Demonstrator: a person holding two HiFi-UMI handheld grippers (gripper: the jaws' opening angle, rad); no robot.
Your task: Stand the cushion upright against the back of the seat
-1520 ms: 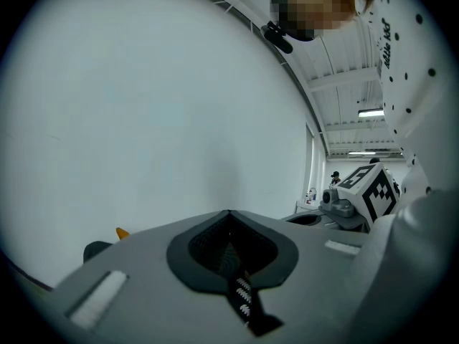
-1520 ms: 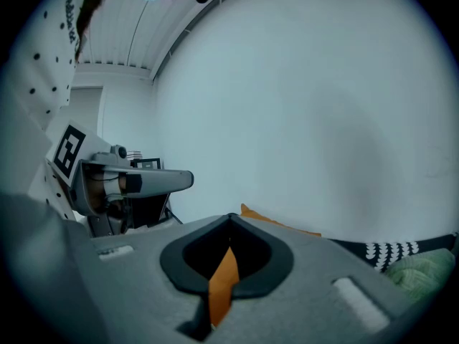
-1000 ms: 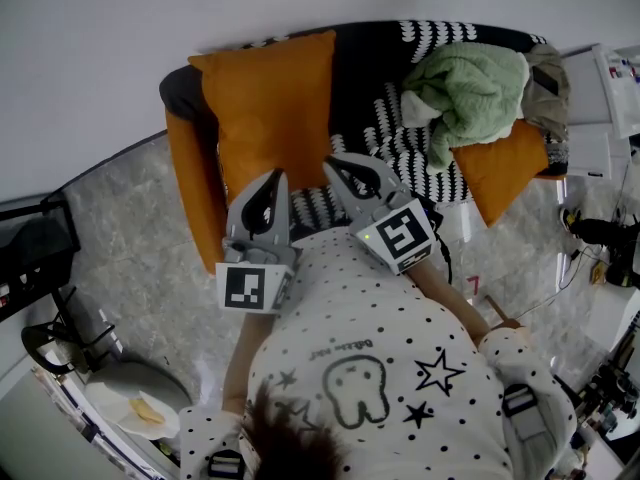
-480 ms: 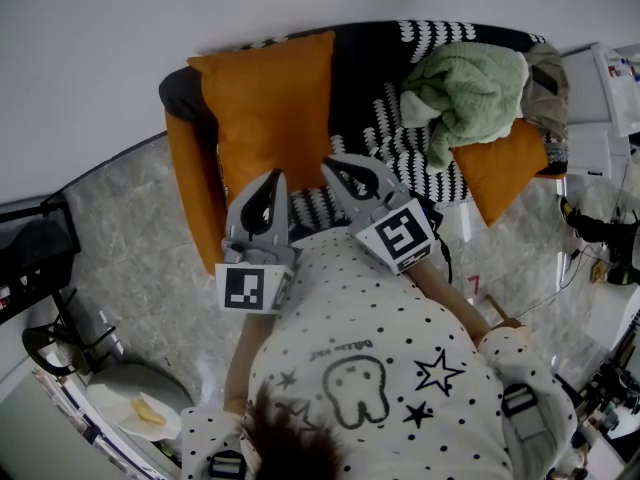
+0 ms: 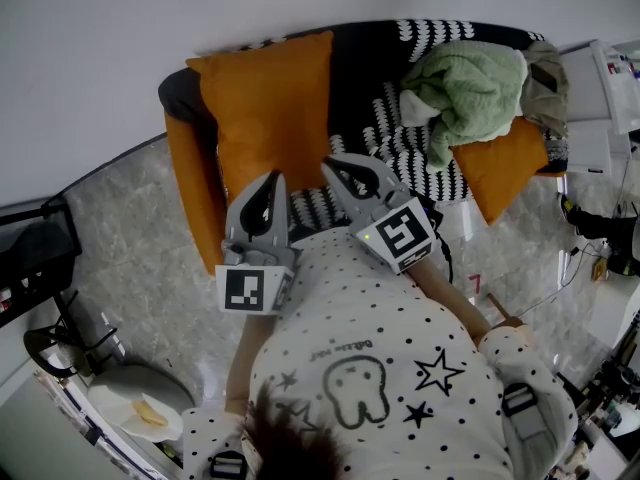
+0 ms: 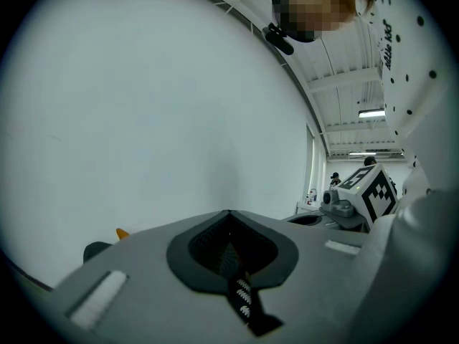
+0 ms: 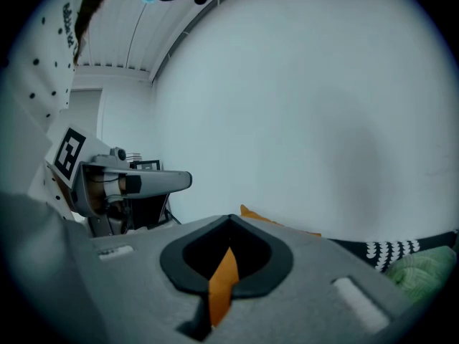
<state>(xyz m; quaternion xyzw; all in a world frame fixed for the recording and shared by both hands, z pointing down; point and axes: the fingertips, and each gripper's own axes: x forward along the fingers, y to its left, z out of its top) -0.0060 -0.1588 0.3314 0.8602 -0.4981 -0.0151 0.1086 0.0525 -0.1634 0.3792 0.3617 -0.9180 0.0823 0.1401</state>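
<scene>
A large orange cushion [image 5: 268, 108] stands upright against the back of the black-and-white patterned sofa [image 5: 365, 78], at its left end. Its top edge shows in the right gripper view [image 7: 281, 225], and a corner peeks out in the left gripper view [image 6: 123, 233]. My left gripper [image 5: 277, 178] [image 6: 229, 213] hovers just in front of the cushion's lower edge, shut and empty. Beside it, my right gripper [image 5: 336, 164] [image 7: 231, 218] is over the seat front, also shut with nothing held. Neither touches the cushion.
A green blanket [image 5: 470, 83] is heaped on the sofa's right half, with a second orange cushion [image 5: 500, 168] leaning below it. The sofa's left armrest [image 5: 190, 188] is orange. A grey stool with a plate [image 5: 135, 398] sits lower left; white shelving [image 5: 610, 88] and cables stand at right.
</scene>
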